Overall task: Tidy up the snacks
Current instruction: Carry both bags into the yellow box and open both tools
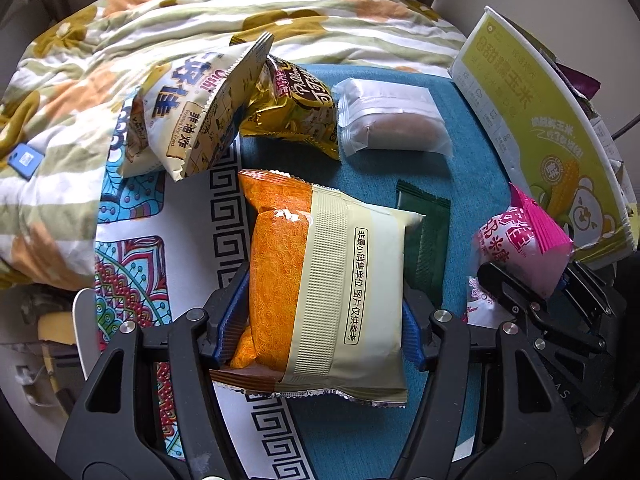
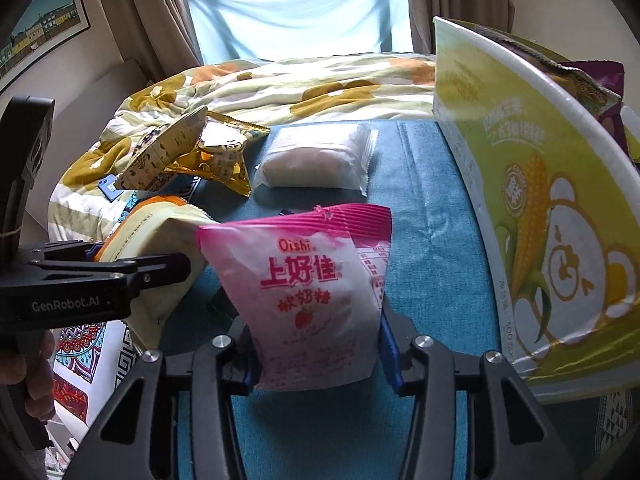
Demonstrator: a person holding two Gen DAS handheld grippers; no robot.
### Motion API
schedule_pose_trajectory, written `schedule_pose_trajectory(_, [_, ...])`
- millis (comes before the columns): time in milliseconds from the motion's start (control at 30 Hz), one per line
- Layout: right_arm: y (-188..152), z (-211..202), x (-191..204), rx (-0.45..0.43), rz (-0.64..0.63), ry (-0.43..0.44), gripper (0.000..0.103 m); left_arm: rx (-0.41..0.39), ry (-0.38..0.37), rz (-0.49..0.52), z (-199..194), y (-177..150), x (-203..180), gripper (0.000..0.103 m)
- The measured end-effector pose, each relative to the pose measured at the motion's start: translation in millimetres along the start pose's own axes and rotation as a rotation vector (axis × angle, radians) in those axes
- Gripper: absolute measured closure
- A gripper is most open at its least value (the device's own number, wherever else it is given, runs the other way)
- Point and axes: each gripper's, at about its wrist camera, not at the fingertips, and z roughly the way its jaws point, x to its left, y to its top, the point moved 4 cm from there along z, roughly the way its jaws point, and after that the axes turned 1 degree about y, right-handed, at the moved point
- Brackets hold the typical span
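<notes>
My left gripper (image 1: 326,312) is shut on an orange and cream snack packet (image 1: 320,280) and holds it above the cloth. My right gripper (image 2: 316,344) is shut on a pink Oishi strawberry bag (image 2: 308,296), which also shows in the left wrist view (image 1: 520,240). A cream Oishi bag (image 1: 192,120), a gold bag (image 1: 296,112), a frosted white packet (image 1: 390,120) and a dark green sachet (image 1: 428,236) lie on the teal cloth (image 1: 472,160). The green corn-print box (image 2: 540,200) stands at the right with bags inside.
A flowered quilt (image 1: 120,52) covers the bed behind and to the left. A patterned white mat (image 1: 132,248) lies under the left side. A blue tag (image 1: 25,160) rests on the quilt. Curtains and a window (image 2: 300,8) are at the back.
</notes>
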Motion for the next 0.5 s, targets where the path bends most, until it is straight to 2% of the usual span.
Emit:
schedule_pose_trajectory(300, [10,-50,1,-0.041,-0.006,-0.023,0.06,-0.061,-0.016,-0.002,-60,2,-12,0.043])
schedule_pose_trajectory(500, [26,-100,11,-0.105,-0.028,-0.041,0.06,-0.145,-0.006,0.011,-115,12,-23,0.043])
